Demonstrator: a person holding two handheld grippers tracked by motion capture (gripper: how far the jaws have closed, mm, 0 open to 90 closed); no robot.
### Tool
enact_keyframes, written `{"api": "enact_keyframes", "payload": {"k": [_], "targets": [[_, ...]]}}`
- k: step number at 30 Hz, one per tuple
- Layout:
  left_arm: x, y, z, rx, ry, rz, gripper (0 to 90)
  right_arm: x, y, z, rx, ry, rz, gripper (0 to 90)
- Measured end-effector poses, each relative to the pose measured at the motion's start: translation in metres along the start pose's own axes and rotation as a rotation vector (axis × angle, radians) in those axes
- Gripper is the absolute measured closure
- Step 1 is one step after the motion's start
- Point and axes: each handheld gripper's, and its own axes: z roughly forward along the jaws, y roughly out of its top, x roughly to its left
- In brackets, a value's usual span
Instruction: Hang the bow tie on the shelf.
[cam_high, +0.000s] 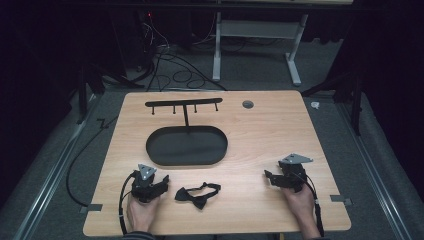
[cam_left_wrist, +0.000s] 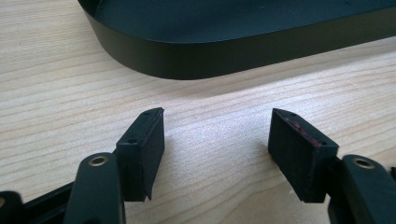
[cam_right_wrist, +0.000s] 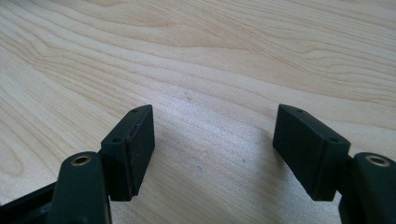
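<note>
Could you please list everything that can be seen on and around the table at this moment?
Black fabric bow tie: one, black, near edge of the table, between the two grippers, nearer the left one.
Black oval metal tray: one, black, middle left of the table, behind the bow tie.
Black T-shaped hanging bar with small pegs: one, black, standing at the tray's far rim.
Light wooden table: one, pale wood with a round grey cap near the far edge.
Cables: several, dark, on the grey floor beyond the table.
Left gripper: one, black, jaws apart, holding nothing.
Right gripper: one, black, jaws apart over bare wood.
</note>
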Motion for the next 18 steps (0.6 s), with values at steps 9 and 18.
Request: {"api": "enact_keyframes", "payload": {"k": [9, 18], "targets": [[-0.006, 0.003, -0.005, -0.012, -0.024, 0.013, 36.5, 0.000, 0.000, 0.000, 0.000, 0.000, 0.000, 31.0], [-0.010, 0.012, -0.008, 0.014, -0.083, -0.015, 40.0, 0.000, 0.000, 0.000, -0.001, 0.000, 0.000, 31.0]]}}
